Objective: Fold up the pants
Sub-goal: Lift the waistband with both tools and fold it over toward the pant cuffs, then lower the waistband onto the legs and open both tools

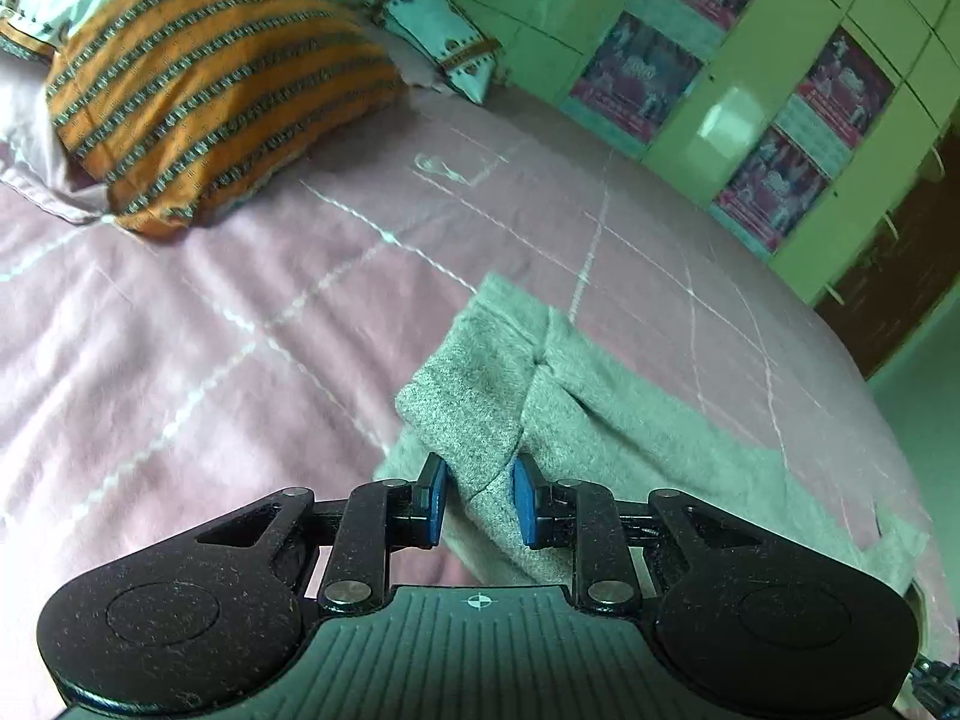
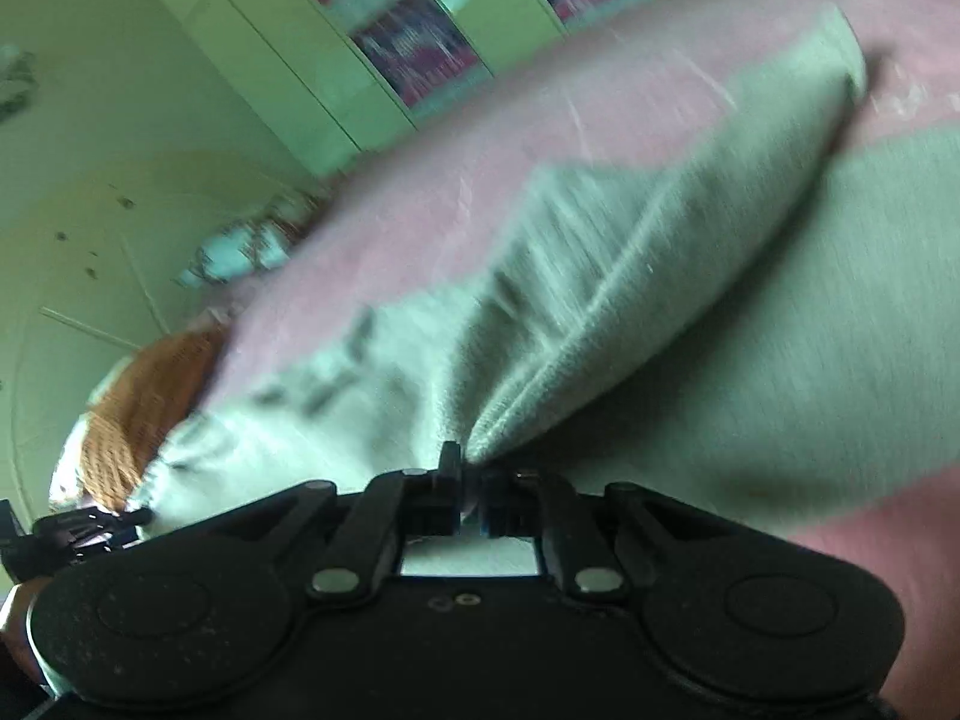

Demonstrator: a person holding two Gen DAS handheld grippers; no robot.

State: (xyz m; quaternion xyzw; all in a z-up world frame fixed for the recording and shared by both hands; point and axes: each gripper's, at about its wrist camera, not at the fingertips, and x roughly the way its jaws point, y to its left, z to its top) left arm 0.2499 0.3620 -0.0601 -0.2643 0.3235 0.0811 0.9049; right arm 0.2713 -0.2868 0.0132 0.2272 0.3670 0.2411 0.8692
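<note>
The grey knitted pants [image 1: 600, 420] are spread on the pink checked bedsheet [image 1: 210, 330], lower right of the left view. A thick fold is clamped narrowly by the left gripper [image 1: 478, 501]; an edge is pinched tight by the right gripper [image 2: 471, 483].

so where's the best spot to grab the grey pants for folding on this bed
By the outer hems of the pants, likely, coming low from the near bed edge. The cloth lies flat on the pink bedspread, so edges give something to pinch. The left gripper clamps a thick fold; the right gripper pinches a thin raised edge.
</note>
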